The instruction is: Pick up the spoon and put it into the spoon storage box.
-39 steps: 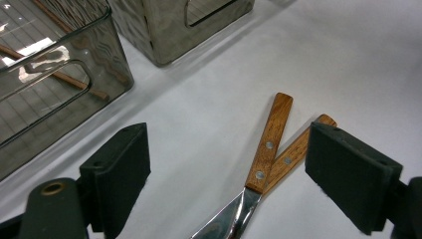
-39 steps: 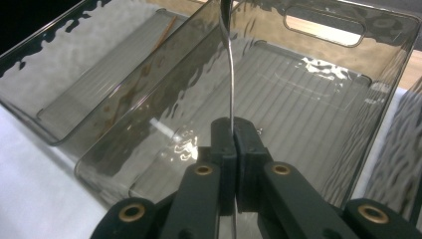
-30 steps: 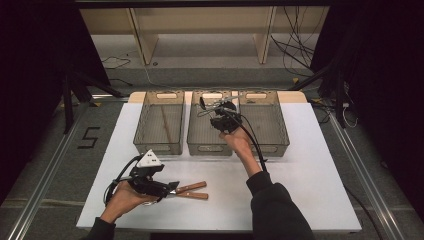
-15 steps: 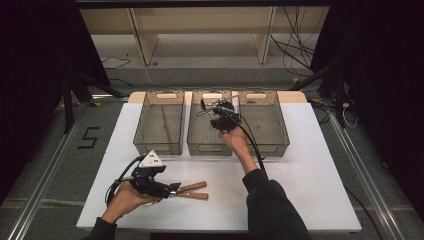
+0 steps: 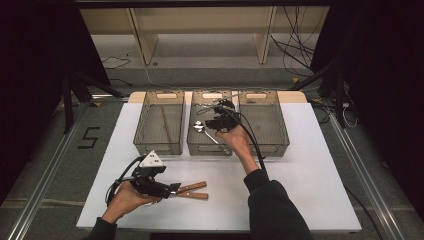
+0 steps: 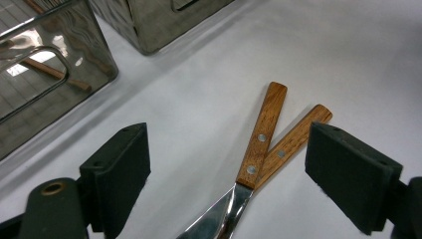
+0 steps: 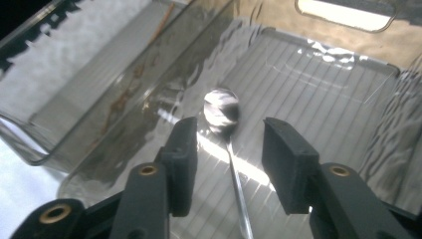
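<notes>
Right gripper (image 7: 226, 164): over the middle bin (image 5: 192, 142), jaws just opened, standing apart either side of the spoon (image 7: 224, 112) and not pressing it. A second ago they were shut, so the spoon is judged released and this item sorted. The spoon lies on the bin floor, long axis roughly along the bin's length, bowl toward the far end, handle toward the near wall. Left gripper (image 6: 249, 169): near the tabletop's front-left corner, jaws wide apart, nothing between the pads. Just ahead of it lie two wooden-handled tools (image 6: 261, 134), crossed, handles pointing toward the right edge, blades toward the gripper. Left bin (image 5: 142, 135) holds a brown stick (image 5: 165, 122); right bin (image 5: 282, 132) beside the middle.
</notes>
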### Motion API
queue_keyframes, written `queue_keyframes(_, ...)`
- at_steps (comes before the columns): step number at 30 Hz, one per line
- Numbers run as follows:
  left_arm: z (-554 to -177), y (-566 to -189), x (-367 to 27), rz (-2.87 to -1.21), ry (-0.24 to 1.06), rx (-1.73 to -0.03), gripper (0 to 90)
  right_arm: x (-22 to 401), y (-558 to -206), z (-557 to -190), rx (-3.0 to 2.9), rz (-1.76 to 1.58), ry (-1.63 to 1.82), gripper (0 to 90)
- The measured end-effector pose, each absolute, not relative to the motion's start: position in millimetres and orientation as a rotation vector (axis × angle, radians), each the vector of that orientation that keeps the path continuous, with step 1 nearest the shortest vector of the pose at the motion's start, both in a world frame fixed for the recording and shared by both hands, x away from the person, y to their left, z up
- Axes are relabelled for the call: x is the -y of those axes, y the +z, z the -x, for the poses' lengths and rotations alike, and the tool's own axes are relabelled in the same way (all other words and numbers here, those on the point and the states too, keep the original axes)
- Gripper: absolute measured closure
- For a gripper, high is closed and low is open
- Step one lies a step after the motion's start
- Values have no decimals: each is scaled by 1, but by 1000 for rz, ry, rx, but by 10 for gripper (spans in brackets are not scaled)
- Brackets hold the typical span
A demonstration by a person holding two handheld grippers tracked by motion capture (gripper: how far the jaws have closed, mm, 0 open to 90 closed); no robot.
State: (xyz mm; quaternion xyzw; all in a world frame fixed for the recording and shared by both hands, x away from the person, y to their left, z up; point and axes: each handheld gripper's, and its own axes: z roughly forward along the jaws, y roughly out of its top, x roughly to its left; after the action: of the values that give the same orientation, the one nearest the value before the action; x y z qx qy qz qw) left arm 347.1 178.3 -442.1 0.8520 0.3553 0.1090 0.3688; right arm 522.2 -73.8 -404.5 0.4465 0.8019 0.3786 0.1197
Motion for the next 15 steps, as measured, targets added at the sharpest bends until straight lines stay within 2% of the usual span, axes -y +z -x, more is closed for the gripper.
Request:
queue_keyframes(7,-346,-443,-175,-2204,268,-902,179,85,-389,-500,-2338,-1205,1209,445)
queue_keyframes(15,-343,-442,-170,-2267,262,-843,252,101,-380,-452,-2362,-1044,1339,376)
